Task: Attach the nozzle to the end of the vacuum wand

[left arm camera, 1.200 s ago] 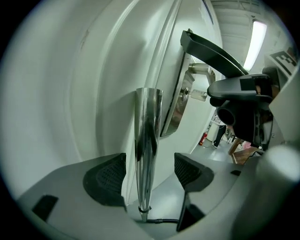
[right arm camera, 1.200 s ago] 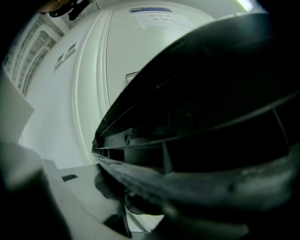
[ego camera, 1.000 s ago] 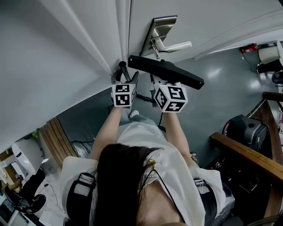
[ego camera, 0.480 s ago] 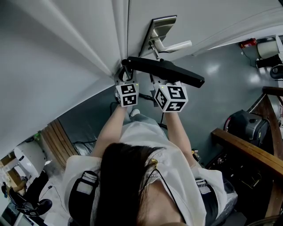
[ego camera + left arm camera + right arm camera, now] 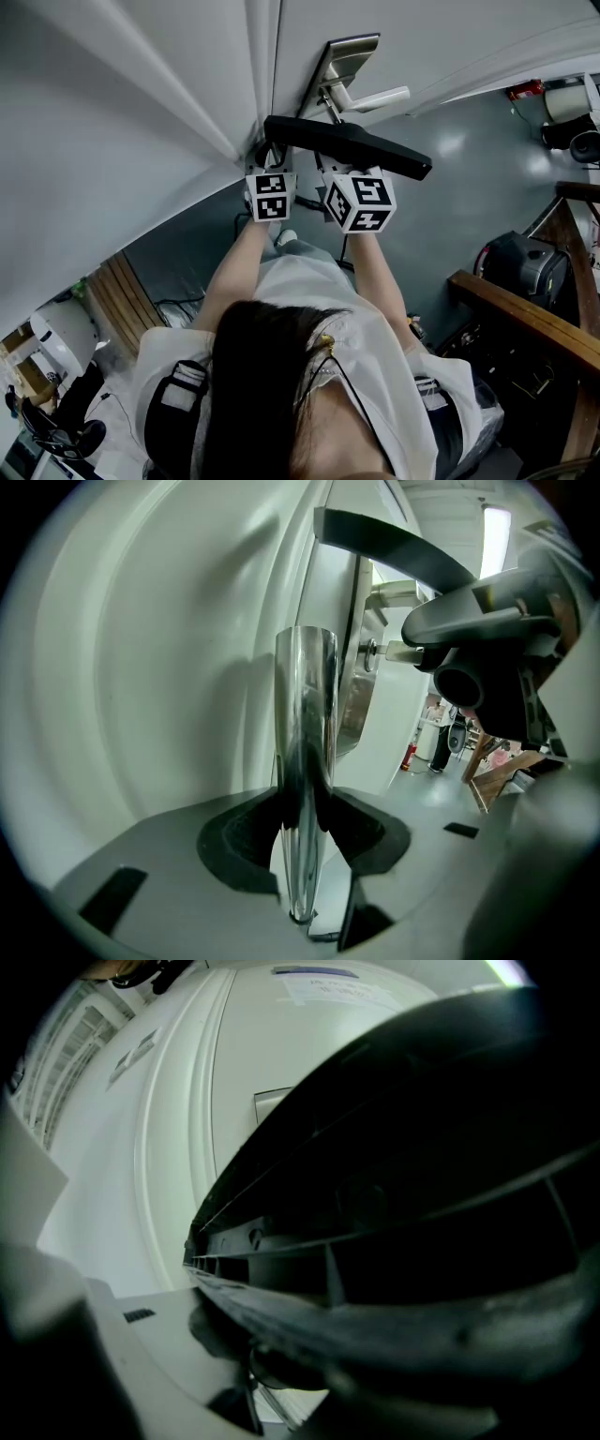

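Left gripper (image 5: 302, 850) closing on the upright shiny wand (image 5: 305, 714), pads against its sides, close to the white door (image 5: 141, 112). Right gripper (image 5: 343, 174) clamped on the black nozzle (image 5: 349, 147), held crosswise beyond the wand's top, socket just right of it, apart, near the door handle (image 5: 373, 98).

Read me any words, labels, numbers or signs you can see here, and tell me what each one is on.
No text here can be read.
Sticker on the white panel, right gripper view: print too blurred to read.
Two marker cubes: black-and-white square patterns only, no letters or numbers.
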A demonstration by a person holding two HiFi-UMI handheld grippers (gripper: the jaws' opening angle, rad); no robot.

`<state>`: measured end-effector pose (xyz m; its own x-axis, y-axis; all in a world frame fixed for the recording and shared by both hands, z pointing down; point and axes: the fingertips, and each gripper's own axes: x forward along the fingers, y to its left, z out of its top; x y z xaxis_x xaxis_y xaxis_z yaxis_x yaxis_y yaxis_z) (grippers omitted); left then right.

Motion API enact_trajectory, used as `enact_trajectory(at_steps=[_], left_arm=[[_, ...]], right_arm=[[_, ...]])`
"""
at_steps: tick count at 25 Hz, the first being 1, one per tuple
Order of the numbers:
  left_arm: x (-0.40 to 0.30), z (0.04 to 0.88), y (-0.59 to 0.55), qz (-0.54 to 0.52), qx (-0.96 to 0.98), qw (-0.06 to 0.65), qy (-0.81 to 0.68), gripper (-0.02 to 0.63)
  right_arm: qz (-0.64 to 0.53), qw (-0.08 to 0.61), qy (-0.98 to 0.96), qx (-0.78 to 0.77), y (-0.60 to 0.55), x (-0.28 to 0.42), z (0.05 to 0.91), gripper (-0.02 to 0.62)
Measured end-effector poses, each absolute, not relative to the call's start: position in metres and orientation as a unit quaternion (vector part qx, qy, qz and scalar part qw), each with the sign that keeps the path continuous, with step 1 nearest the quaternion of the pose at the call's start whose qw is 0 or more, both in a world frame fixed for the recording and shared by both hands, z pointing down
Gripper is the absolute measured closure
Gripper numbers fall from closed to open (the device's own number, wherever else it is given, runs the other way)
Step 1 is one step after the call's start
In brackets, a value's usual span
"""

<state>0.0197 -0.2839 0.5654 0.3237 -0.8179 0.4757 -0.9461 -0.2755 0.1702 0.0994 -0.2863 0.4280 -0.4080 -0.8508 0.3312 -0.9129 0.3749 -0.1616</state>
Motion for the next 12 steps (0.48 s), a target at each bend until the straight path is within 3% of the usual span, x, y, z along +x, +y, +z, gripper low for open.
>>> enact_trajectory(at_steps=[12], left_arm=[[0.008,0.57,-0.268,0.152,0.79,0.214,-0.554,0.456]], right_arm=[[0.166,0.086,-0.823,0.536,-0.288,0.098,0.43,0.407]])
